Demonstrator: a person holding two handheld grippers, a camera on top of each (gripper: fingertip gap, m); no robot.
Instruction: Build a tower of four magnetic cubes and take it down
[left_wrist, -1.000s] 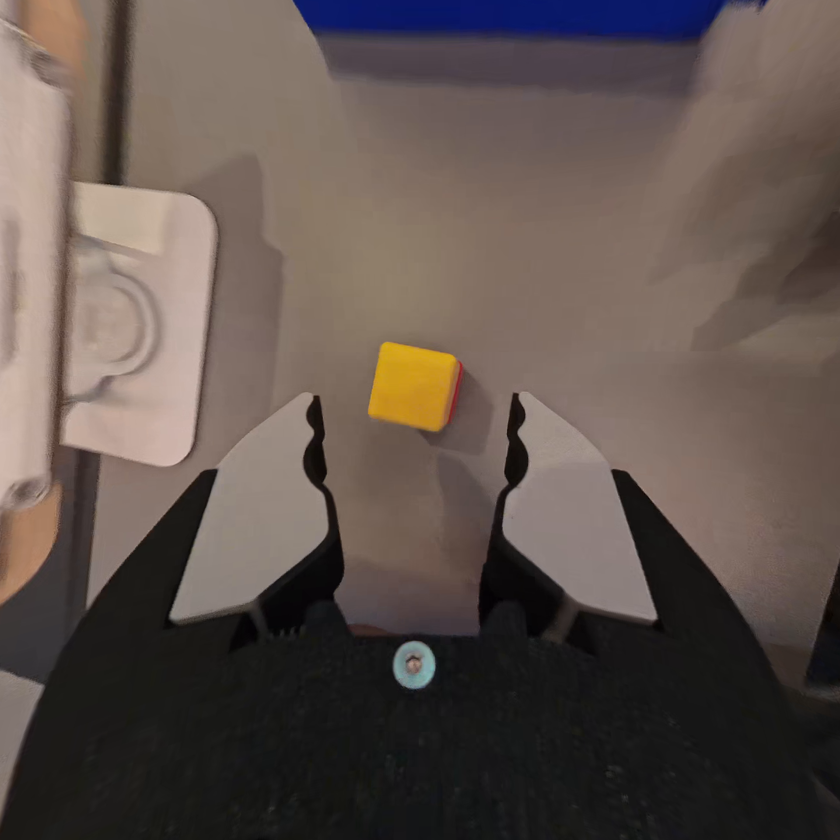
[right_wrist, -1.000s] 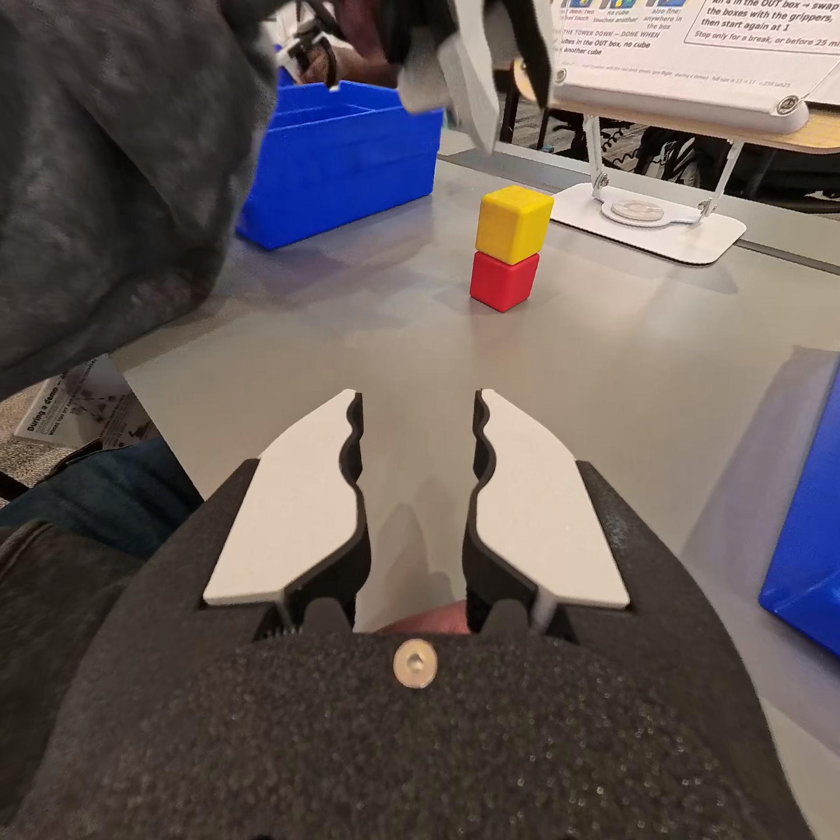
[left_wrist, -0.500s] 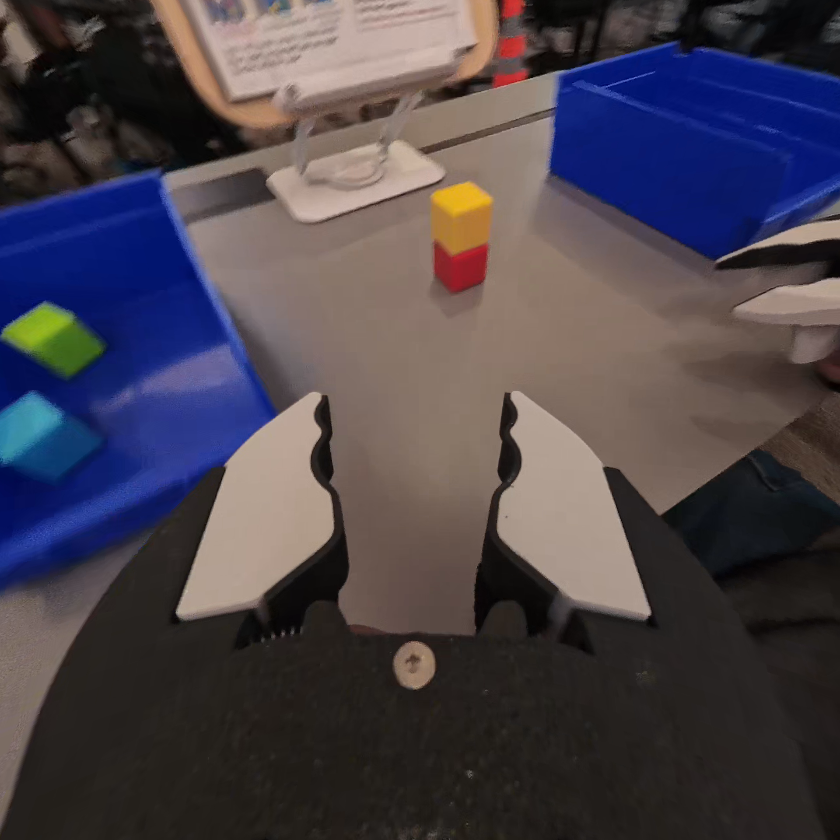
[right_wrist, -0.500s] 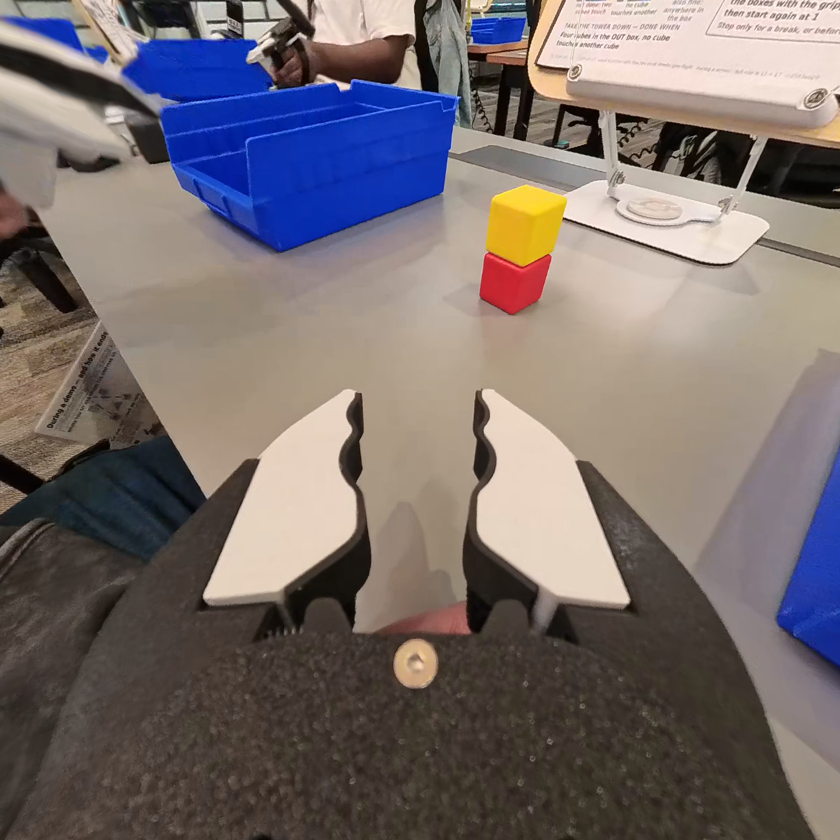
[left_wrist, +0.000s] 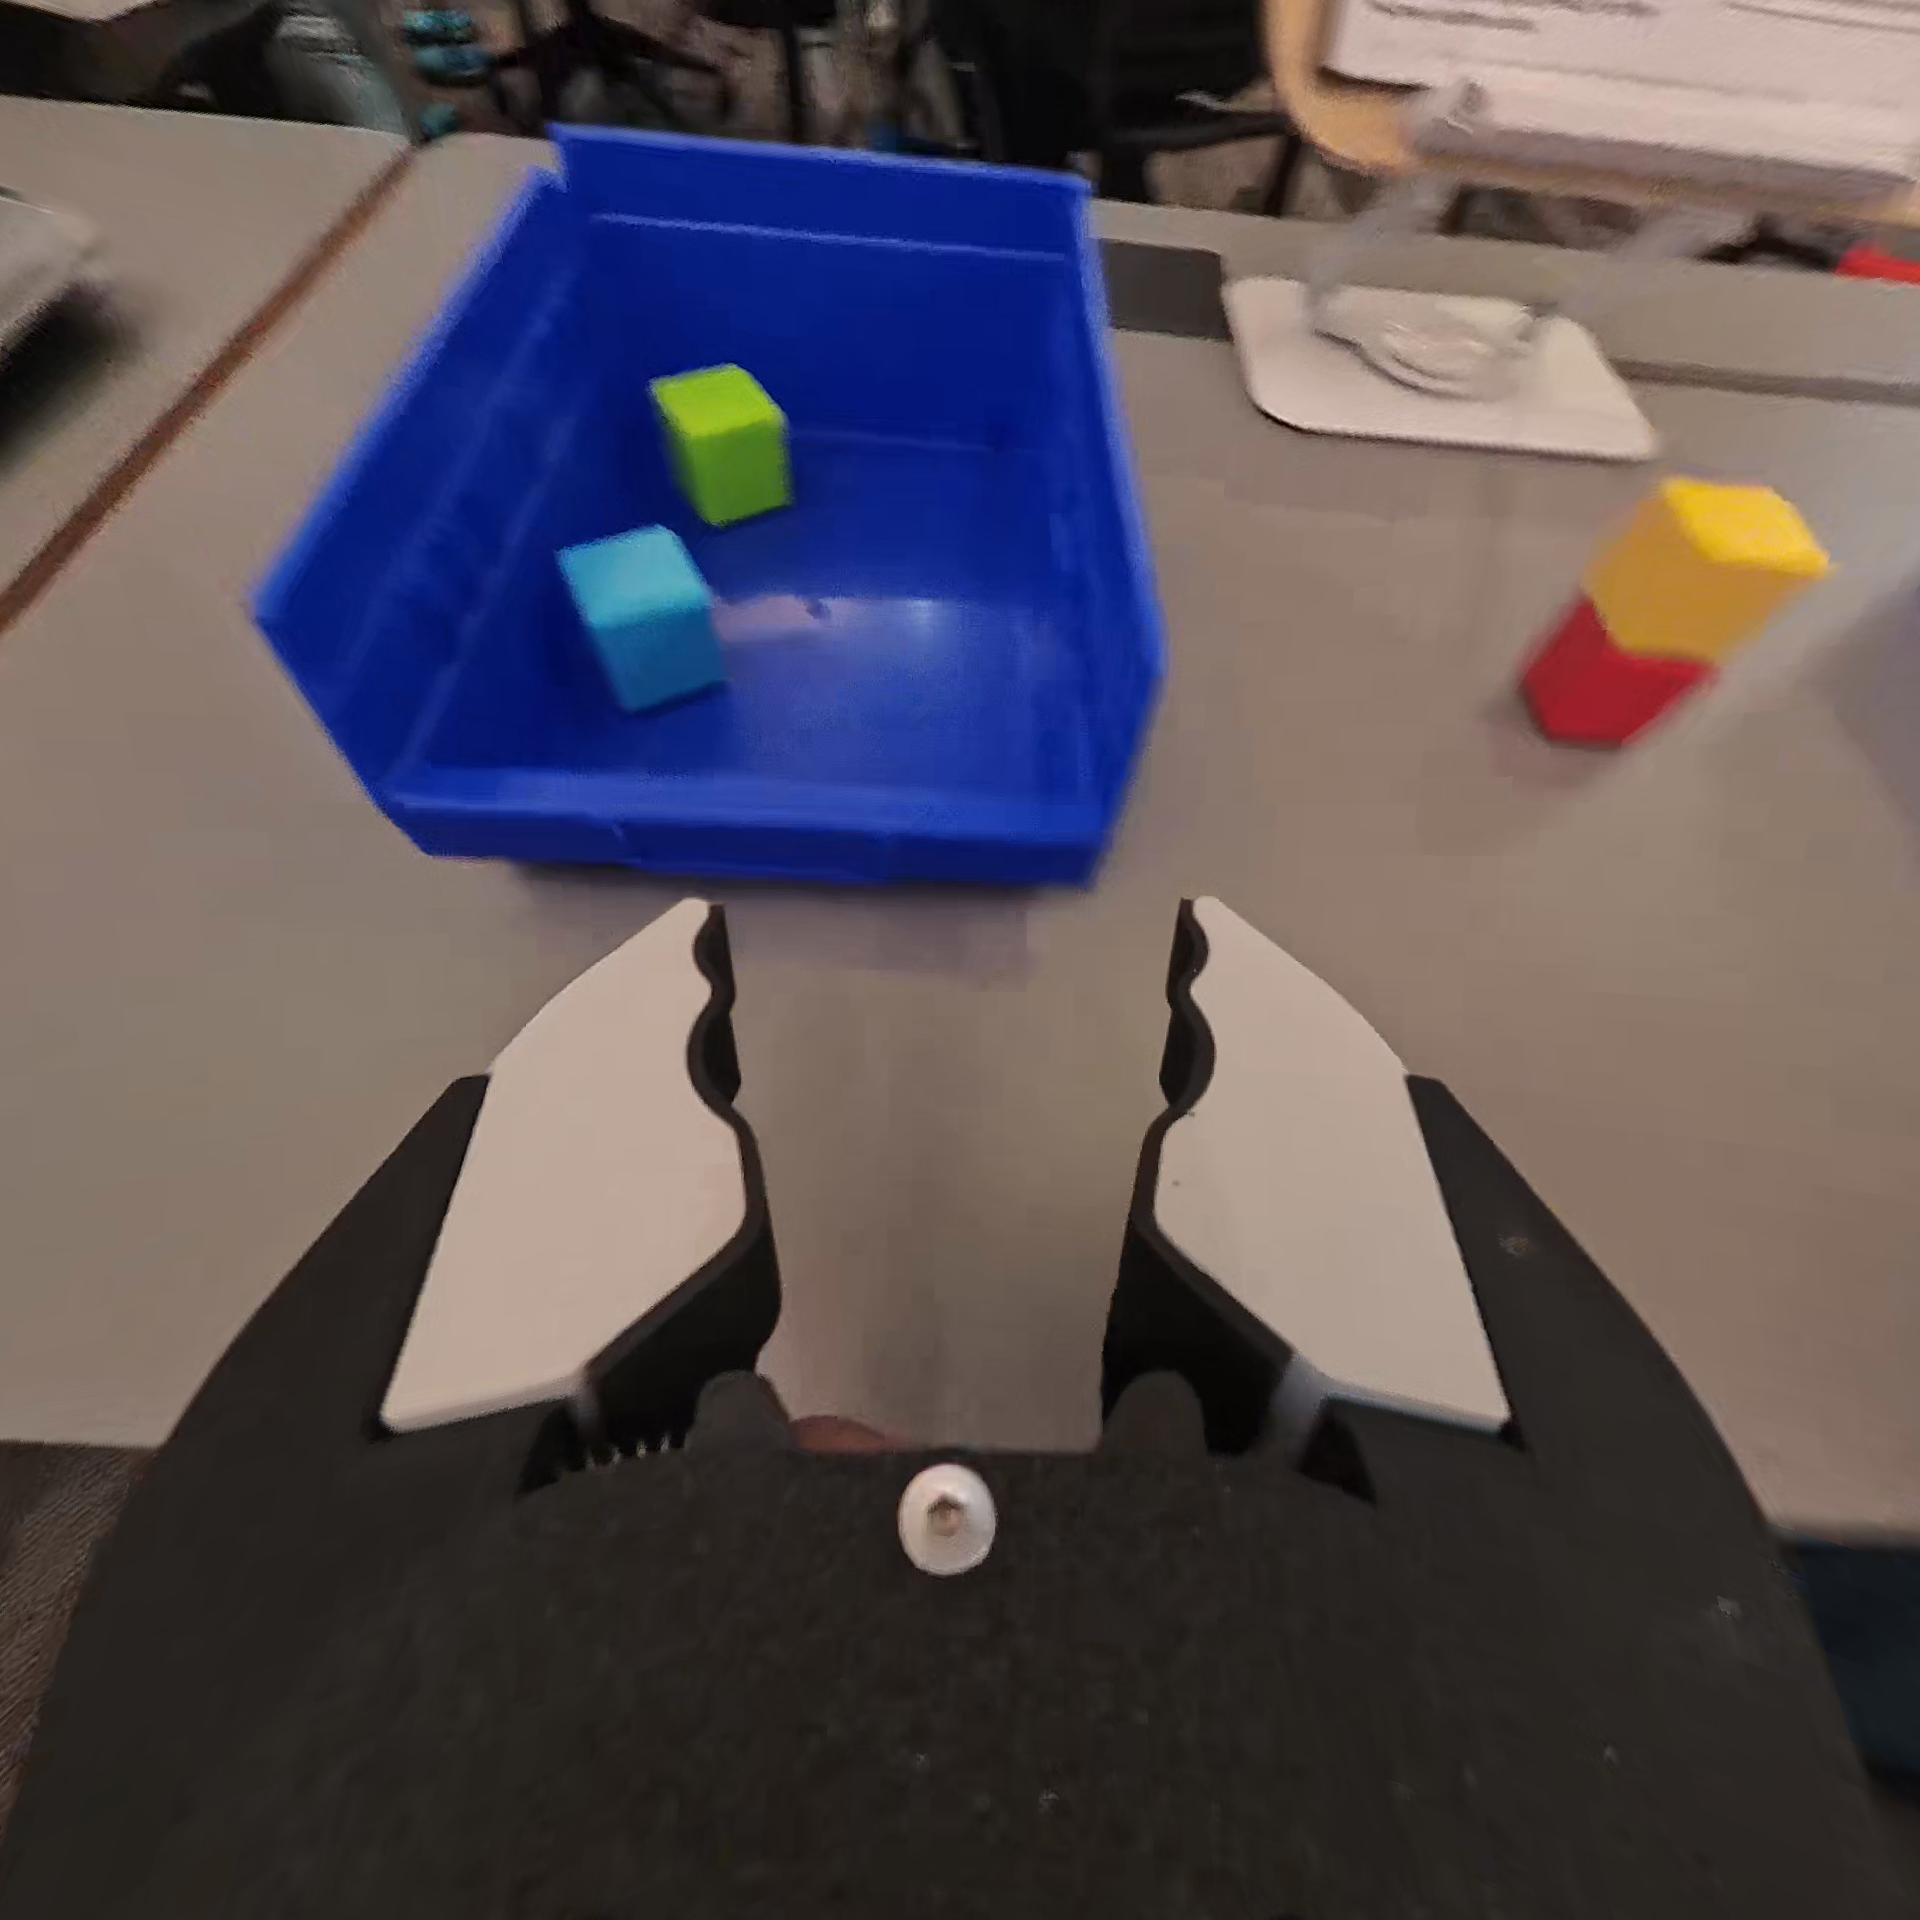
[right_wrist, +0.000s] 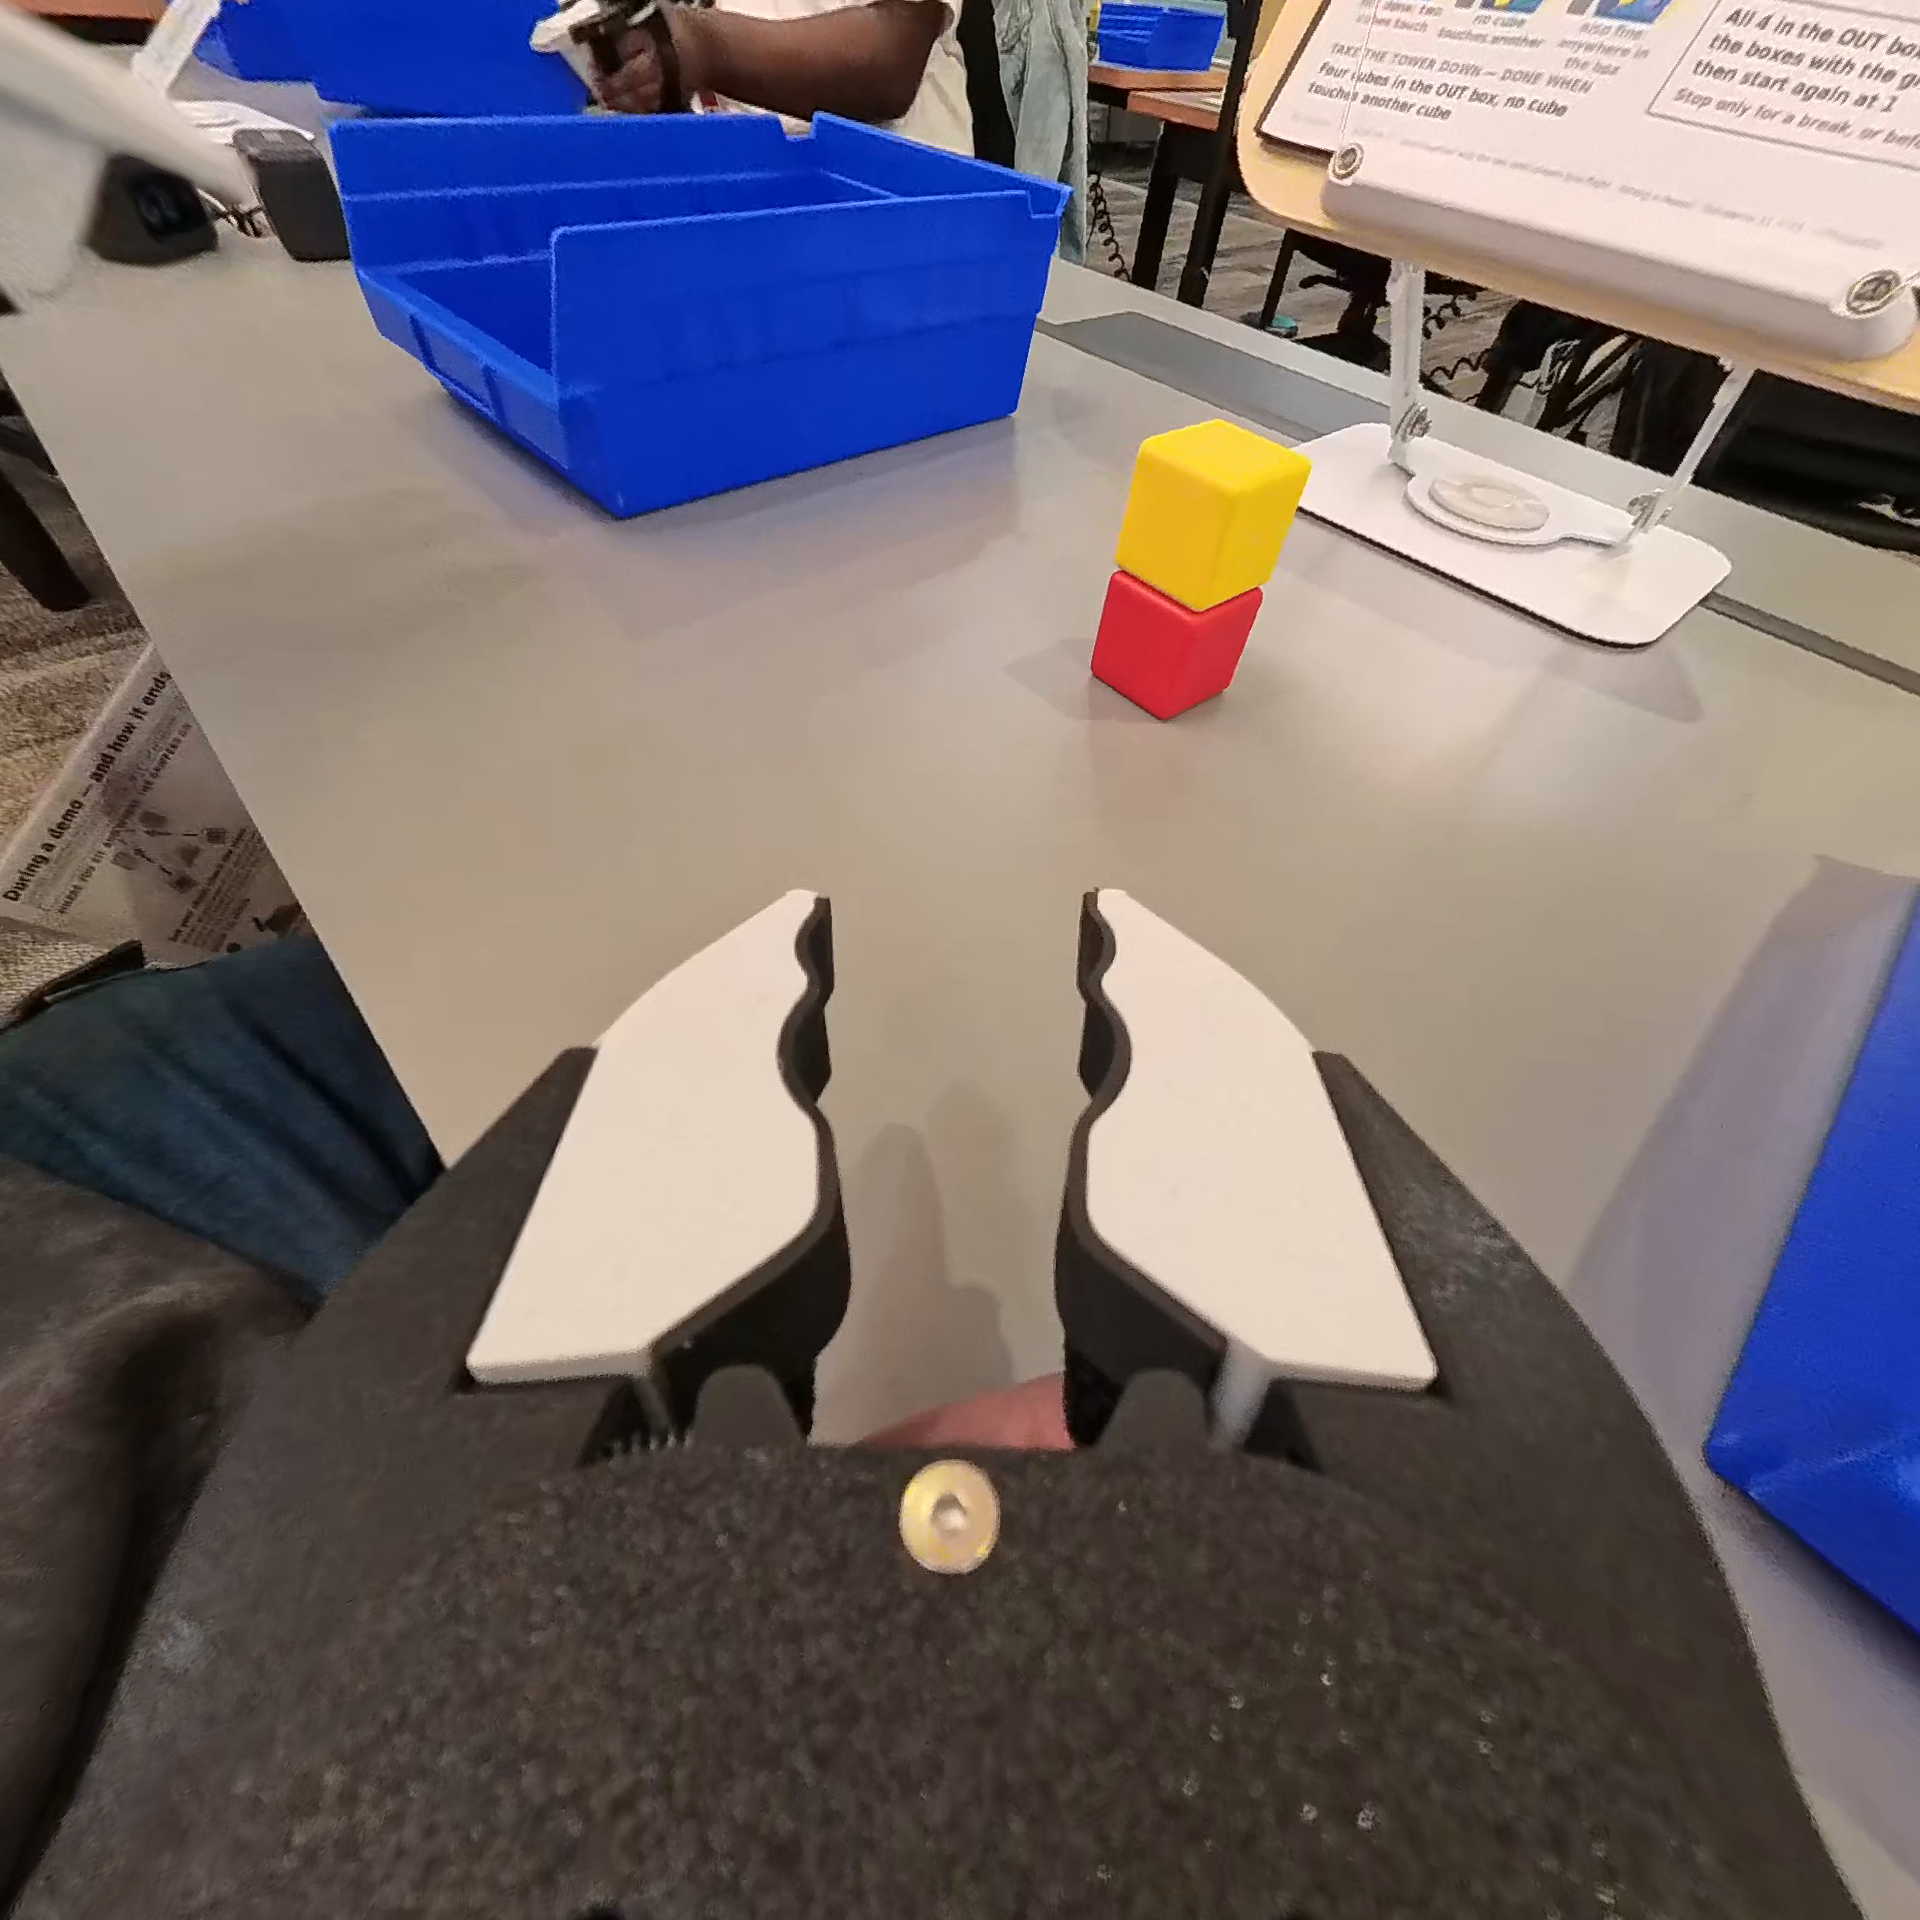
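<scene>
A yellow cube (right_wrist: 1210, 509) stands on a red cube (right_wrist: 1172, 657) on the grey table; the pair also shows at the right of the left wrist view, yellow (left_wrist: 1704, 566) on red (left_wrist: 1605, 675). A green cube (left_wrist: 722, 442) and a light blue cube (left_wrist: 644, 615) lie apart inside a blue bin (left_wrist: 748, 831). My left gripper (left_wrist: 951, 920) is open and empty, above the table just in front of that bin. My right gripper (right_wrist: 954, 906) is open and empty, well short of the two-cube stack.
The same blue bin (right_wrist: 790, 416) stands at the far left of the right wrist view; another blue bin's corner (right_wrist: 1849, 1351) shows at the right. A white stand (right_wrist: 1507, 540) holding an instruction sheet is behind the stack. A person works at a farther table.
The left gripper has pulled away from above the stack and swung left, now facing the bin with the green and light blue cubes. The right gripper has barely moved.
</scene>
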